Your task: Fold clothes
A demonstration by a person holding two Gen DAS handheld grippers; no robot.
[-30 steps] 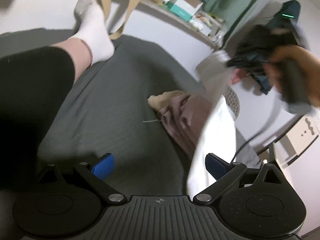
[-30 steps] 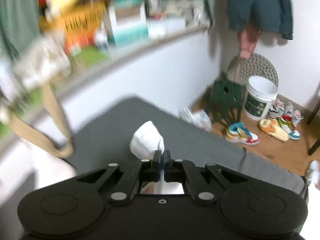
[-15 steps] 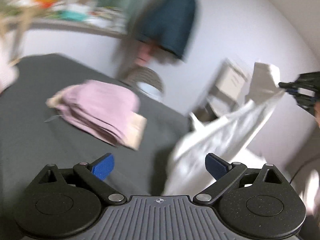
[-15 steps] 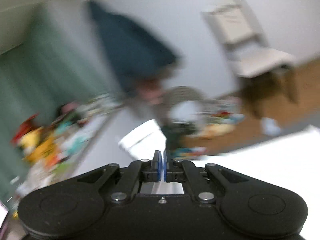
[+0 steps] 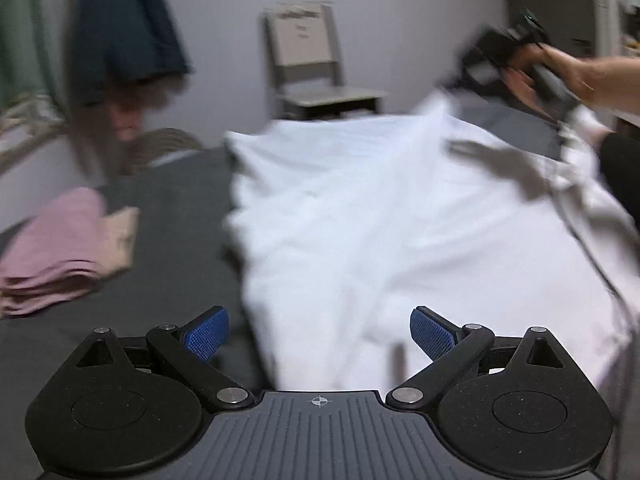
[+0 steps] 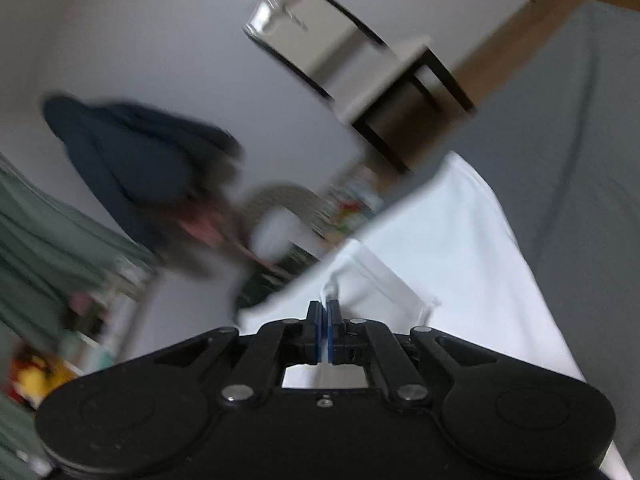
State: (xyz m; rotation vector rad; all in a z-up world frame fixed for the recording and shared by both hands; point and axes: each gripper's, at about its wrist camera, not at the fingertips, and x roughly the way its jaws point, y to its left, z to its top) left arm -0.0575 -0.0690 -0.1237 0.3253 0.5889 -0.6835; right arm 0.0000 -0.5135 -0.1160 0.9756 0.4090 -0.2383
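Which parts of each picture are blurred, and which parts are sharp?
Left wrist view: the open left gripper is sharp; the white garment, the folded pink clothes and the right gripper are smeared by motion. Right wrist view: the right gripper, shut on the white garment, is sharp; the background is streaked.

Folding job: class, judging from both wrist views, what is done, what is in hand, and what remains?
Done: a folded pink stack lies on the grey bed. In hand: the right gripper is shut on the white shirt, spreading it out; the left gripper is open above it. Left: every fold of the shirt.
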